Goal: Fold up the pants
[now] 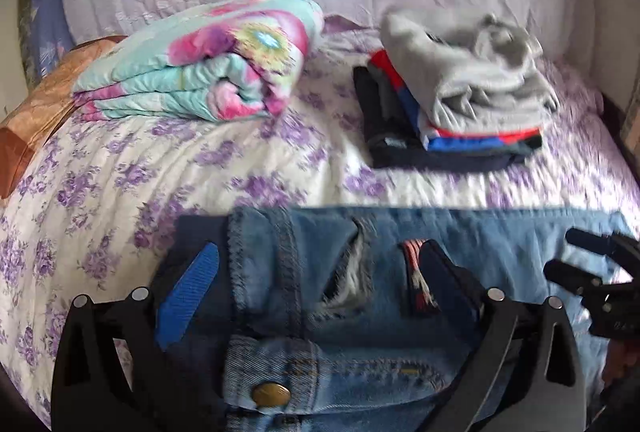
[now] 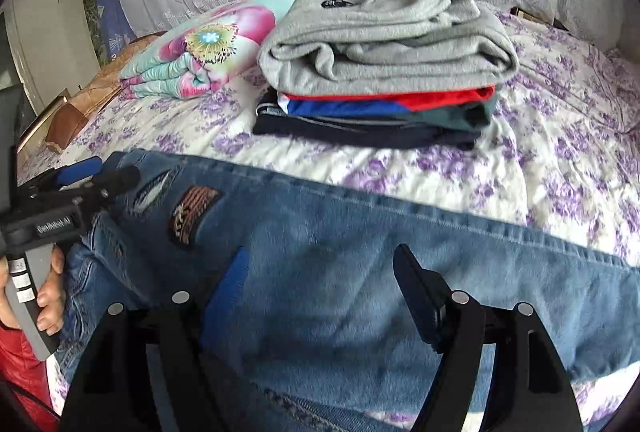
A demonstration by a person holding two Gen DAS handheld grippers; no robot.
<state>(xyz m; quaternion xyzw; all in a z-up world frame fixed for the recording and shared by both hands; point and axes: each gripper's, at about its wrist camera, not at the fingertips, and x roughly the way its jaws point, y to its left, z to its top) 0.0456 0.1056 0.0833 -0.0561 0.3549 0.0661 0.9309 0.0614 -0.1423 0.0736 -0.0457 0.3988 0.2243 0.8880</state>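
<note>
Left tool [image 1: 316, 272] spread wide, both fingers over the jeans [image 1: 460, 244] near the waist button, gripping nothing. Right tool [image 2: 320, 280] equally wide, fingers low above denim, holding nothing. Jeans across lower frame on the bed [image 2: 540, 160]; stack of folded clothes [image 2: 384, 72] beyond, upper centre.

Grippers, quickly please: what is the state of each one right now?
Left gripper: open, over the waist of the jeans, holding nothing.
Right gripper: open, over the jeans leg, holding nothing.
</note>
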